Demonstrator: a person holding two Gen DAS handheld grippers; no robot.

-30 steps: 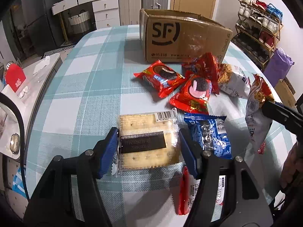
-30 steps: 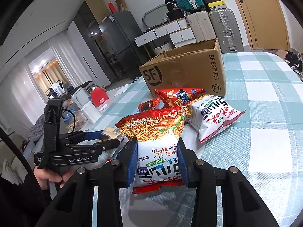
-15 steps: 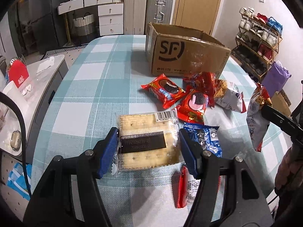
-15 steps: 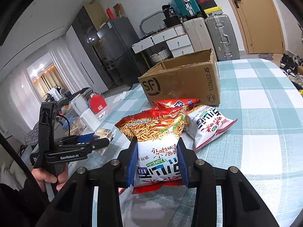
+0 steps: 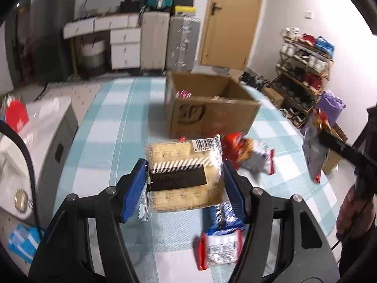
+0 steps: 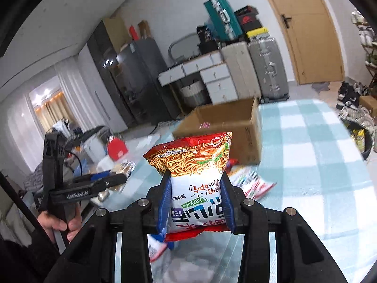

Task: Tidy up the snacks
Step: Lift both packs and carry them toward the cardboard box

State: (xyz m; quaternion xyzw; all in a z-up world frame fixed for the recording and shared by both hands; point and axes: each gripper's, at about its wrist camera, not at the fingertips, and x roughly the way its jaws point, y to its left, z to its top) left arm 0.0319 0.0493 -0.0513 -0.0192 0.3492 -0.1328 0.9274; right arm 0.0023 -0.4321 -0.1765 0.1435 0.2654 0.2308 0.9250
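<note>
Gripping a clear-wrapped cracker pack (image 5: 185,174) between its blue pads, my left claw (image 5: 185,184) holds it above the checked tablecloth (image 5: 106,127), short of the open cardboard box (image 5: 209,110). My right claw (image 6: 195,202) is clenched on a noodle snack bag (image 6: 195,174), upside down, also lifted short of that box. Below the crackers, nearer me than the box, a blue packet (image 5: 222,214) and a red-and-white one (image 5: 220,247) lie on the cloth; more red snack bags (image 5: 247,151) sit just before the box's front wall.

Black gripper (image 5: 185,188) frames, blue ribbed pads (image 5: 134,189), silver screws.
</note>
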